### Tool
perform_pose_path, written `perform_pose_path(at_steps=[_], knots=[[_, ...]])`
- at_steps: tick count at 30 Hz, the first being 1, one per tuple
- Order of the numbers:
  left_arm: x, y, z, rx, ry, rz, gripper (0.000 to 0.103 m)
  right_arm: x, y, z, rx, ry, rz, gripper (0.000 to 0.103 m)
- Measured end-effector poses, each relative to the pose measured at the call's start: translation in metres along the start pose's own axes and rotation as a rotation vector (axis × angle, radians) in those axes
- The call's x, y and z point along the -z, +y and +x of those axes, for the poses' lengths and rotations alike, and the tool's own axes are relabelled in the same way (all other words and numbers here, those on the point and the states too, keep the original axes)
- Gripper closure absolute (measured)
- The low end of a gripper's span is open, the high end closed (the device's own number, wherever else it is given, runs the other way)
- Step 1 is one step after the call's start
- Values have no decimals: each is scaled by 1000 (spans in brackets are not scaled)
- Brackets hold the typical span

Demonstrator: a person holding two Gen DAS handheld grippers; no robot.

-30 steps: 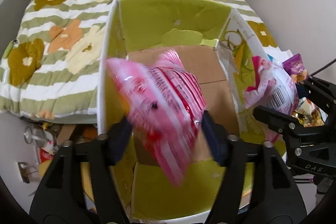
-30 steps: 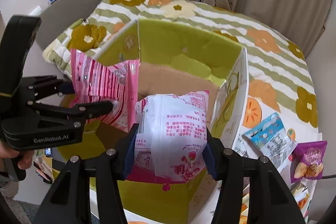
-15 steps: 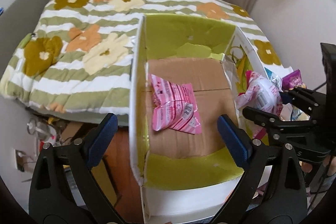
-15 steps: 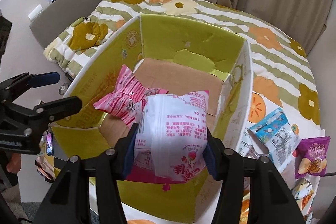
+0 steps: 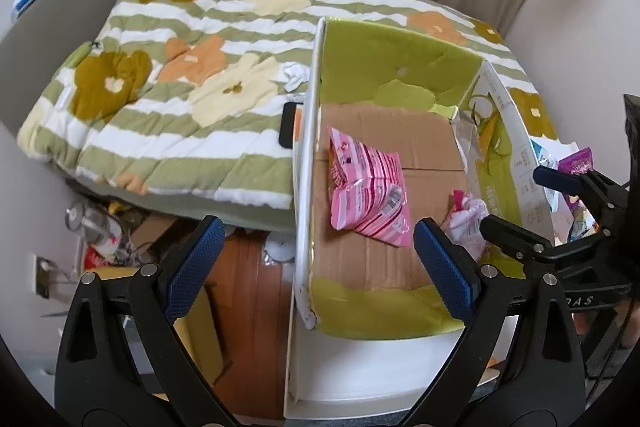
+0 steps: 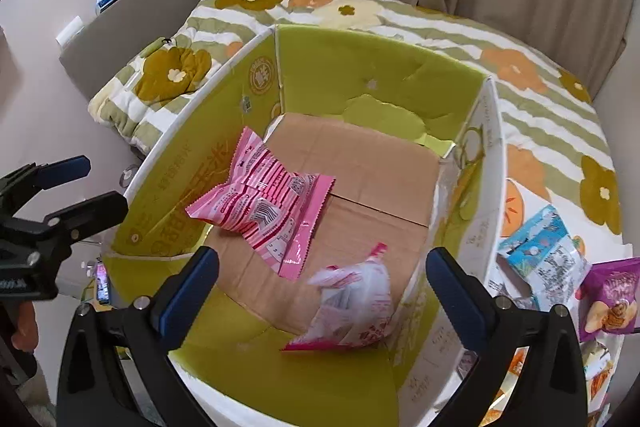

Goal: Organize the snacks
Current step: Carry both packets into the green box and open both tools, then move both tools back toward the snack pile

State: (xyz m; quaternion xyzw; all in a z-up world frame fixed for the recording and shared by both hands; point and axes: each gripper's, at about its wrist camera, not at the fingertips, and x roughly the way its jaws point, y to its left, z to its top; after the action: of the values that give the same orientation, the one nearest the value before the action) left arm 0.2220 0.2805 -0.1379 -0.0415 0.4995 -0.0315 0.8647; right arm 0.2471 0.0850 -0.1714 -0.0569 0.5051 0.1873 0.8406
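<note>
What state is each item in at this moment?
Box: open, flaps up.
Pink striped packet: lying flat on the box floor.
White-and-pink packet: blurred, inside the box, free of the pads.
Left claw: open, empty.
Right claw: opening, gripping nothing.
Blue packet, purple packet: outside the box.

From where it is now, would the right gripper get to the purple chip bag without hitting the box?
Probably yes. The purple chip bag lies outside the box's right wall, in the open; the right gripper, jaws opening and empty, is above the rim.
</note>
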Motion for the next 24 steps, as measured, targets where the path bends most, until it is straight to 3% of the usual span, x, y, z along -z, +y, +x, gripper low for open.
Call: perform_pose_path(at_steps=[16, 24], knots=[[-6, -26, -34, 49, -82, 55, 8, 13, 4, -55, 96, -104, 43, 0], [16, -91, -64, 112, -117, 120, 8, 45, -27, -117, 184, -192, 97, 0]])
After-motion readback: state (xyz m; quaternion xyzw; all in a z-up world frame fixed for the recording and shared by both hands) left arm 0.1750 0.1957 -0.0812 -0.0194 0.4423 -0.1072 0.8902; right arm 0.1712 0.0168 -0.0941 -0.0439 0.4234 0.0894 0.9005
